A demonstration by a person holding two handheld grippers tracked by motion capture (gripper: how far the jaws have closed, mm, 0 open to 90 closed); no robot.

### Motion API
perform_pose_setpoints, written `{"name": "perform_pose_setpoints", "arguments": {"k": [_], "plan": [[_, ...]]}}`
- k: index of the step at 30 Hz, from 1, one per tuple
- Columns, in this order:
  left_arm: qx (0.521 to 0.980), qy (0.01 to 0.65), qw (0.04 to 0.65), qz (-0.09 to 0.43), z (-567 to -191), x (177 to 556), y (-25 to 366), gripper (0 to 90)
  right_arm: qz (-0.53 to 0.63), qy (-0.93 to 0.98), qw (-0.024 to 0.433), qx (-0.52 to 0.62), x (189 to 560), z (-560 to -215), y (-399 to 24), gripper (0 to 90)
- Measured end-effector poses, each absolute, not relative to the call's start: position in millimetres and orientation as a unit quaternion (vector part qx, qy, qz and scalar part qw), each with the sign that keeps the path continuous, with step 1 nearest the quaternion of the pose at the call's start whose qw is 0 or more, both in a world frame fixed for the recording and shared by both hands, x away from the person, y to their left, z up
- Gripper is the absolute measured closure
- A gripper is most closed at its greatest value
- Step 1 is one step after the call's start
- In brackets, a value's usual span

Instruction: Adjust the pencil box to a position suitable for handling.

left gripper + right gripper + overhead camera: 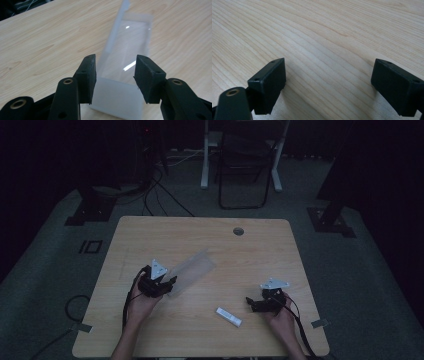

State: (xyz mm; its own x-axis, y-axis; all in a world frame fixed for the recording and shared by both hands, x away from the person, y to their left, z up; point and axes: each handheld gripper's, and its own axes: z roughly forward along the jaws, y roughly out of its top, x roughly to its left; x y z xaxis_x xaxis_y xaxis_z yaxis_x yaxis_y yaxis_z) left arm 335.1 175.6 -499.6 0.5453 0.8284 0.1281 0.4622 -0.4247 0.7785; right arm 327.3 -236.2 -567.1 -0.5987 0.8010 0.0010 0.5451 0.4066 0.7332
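A long clear plastic box (192, 270) lies slanted on the wooden table (260, 250), left of the middle. My left gripper (170, 282) holds its near end. In the left gripper view, the two black pads (87, 75) sit against both sides of the box (127, 42), whose far end stretches away over the wood. My right gripper (250, 301) rests low at the front right, pointing left. In the right gripper view, its jaws (329, 62) stand wide apart over bare wood. A small white oblong piece (229, 317) lies on the table between the two hands, closer to the right one.
A round cable hole (238, 231) sits near the table's far edge. Beyond the table stand a dark chair (245, 165) and white desk legs (205, 160). Cables (155, 190) trail over the grey floor. The room is dim.
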Motion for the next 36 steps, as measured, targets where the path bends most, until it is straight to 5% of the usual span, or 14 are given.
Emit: {"name": "perform_pose_setpoints", "arguments": {"k": [8,24,36], "plan": [[0.808,0.402,0.336,0.269,-504,355,170,56.2,0.358,0.819,0.179,0.411,327,-567,-236,12.6],[0.823,0.378,0.305,0.296,-512,365,161,81.0,0.358,0.819,0.179,0.411,327,-567,-236,12.6],[0.821,0.373,0.302,0.31,-513,349,168,82.9,0.358,0.819,0.179,0.411,328,-567,-236,12.6]]}}
